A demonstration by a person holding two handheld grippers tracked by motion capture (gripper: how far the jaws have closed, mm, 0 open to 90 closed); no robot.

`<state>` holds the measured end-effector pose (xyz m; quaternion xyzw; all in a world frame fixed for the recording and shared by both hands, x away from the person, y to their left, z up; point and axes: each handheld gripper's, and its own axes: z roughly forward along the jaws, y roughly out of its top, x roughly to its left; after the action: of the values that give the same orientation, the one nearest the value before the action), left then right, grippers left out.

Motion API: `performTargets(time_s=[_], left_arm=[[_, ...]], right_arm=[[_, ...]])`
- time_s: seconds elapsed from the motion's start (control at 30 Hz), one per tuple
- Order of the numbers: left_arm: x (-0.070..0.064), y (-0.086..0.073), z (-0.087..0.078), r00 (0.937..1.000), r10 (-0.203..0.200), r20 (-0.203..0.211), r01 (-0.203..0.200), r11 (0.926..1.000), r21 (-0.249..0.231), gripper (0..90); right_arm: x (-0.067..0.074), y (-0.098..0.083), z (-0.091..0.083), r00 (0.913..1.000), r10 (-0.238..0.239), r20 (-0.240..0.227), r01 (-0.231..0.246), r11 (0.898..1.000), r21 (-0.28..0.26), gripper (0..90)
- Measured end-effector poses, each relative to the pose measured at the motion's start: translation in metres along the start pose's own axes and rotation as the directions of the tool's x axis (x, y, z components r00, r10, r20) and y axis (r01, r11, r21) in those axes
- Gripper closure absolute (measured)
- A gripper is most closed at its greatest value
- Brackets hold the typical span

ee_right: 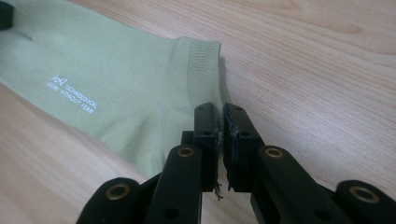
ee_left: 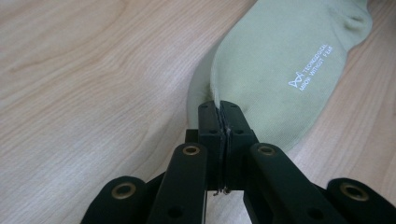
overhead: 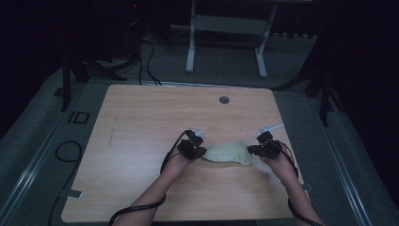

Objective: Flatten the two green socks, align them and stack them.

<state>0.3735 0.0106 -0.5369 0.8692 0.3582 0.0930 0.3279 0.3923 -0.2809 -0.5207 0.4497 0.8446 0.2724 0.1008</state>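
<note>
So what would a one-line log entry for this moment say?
item: green sock flat on table | left gripper: fingers shut on toe end | right gripper: fingers shut on cuff edge | sock stretched between both

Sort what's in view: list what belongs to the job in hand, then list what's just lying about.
In the job:
- pale green sock, lying on the table
- left gripper, shut on the sock's edge
- right gripper, shut on the cuff end

Lying about:
- black cable loop on the floor
- white desk frame beyond the table
</note>
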Motion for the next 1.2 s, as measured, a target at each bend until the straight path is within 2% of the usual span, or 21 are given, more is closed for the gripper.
performTargets(time_s=[0.03,0.1,0.23,0.37,0.5,0.57,0.6,0.67,0.73,0.83,0.9,1.0,1.03,1.07,1.17,1.2], left_arm=[[-0.001,0.000,0.002,0.9998,0.011,-0.018,-0.011,0.9999,0.002,87.9],[0.000,0.000,0.006,0.9999,0.000,-0.011,0.000,0.9999,0.011,87.9],[0.000,0.001,0.013,0.9995,0.004,-0.031,-0.004,0.9996,0.027,87.7],[0.002,0.000,0.017,0.9991,0.002,-0.042,-0.001,0.9997,0.026,86.1],[-0.001,-0.001,0.018,0.9974,0.025,-0.068,-0.024,0.9995,0.022,83.6],[-0.001,-0.001,0.017,0.9983,0.019,-0.055,-0.018,0.9997,0.018,77.3],[-0.001,-0.001,0.017,0.9987,0.017,-0.048,-0.016,0.9998,0.015,70.6],[-0.003,-0.001,0.014,0.9979,0.021,-0.062,-0.021,0.9998,0.000,57.4],[-0.003,-0.001,0.009,0.9983,0.002,-0.058,-0.004,0.9997,-0.022,45.3],[-0.002,-0.002,0.001,0.9987,-0.016,-0.048,0.013,0.9983,-0.057,31.7],[-0.001,-0.004,-0.004,0.9988,-0.032,-0.037,0.029,0.9961,-0.083,27.9],[0.000,-0.008,-0.010,0.9982,-0.047,-0.037,0.042,0.9927,-0.113,26.1],[0.001,-0.009,-0.011,0.9978,-0.059,-0.031,0.055,0.9916,-0.117,24.3],[0.002,-0.011,-0.012,0.9976,-0.064,-0.026,0.060,0.9915,-0.115,21.6],[0.003,-0.016,-0.013,0.9980,-0.061,-0.018,0.059,0.9924,-0.108,15.7],[0.003,-0.020,-0.014,0.9979,-0.063,-0.017,0.061,0.9926,-0.105,15.6]], right_arm=[[-0.001,0.000,0.002,1.0000,0.000,0.004,0.000,1.000,0.006,83.8],[-0.002,0.000,0.006,1.0000,0.008,0.004,-0.008,1.000,0.013,83.5],[-0.004,0.000,0.013,0.9998,0.012,0.013,-0.012,1.000,0.025,82.8],[-0.006,-0.002,0.017,0.9997,0.024,-0.003,-0.024,0.999,0.037,81.4],[-0.004,-0.003,0.018,0.9999,0.007,0.009,-0.008,0.999,0.038,78.6],[-0.003,-0.004,0.019,1.0000,-0.001,0.007,0.000,0.999,0.033,73.8],[-0.002,-0.004,0.019,1.0000,0.007,-0.001,-0.007,0.999,0.035,69.7],[-0.001,-0.002,0.018,0.9999,0.007,-0.010,-0.006,0.999,0.040,59.8],[0.000,-0.001,0.015,1.0000,0.001,0.005,-0.001,1.000,0.028,52.5],[-0.001,-0.001,0.008,0.9999,0.005,0.013,-0.005,1.000,-0.002,46.8],[-0.002,-0.001,0.003,0.9998,0.008,0.021,-0.008,1.000,-0.027,42.7],[-0.004,-0.003,-0.004,0.9996,0.026,-0.011,-0.027,0.997,-0.073,34.1],[-0.005,-0.004,-0.004,0.9990,0.031,-0.031,-0.033,0.999,-0.044,25.1],[-0.005,-0.005,-0.003,0.9988,0.023,-0.043,-0.024,0.999,-0.025,22.8],[-0.005,-0.009,-0.003,0.9985,0.020,-0.050,-0.022,0.999,-0.043,21.5],[-0.004,-0.015,-0.002,0.9991,0.008,-0.042,-0.010,0.999,-0.050,16.2]])
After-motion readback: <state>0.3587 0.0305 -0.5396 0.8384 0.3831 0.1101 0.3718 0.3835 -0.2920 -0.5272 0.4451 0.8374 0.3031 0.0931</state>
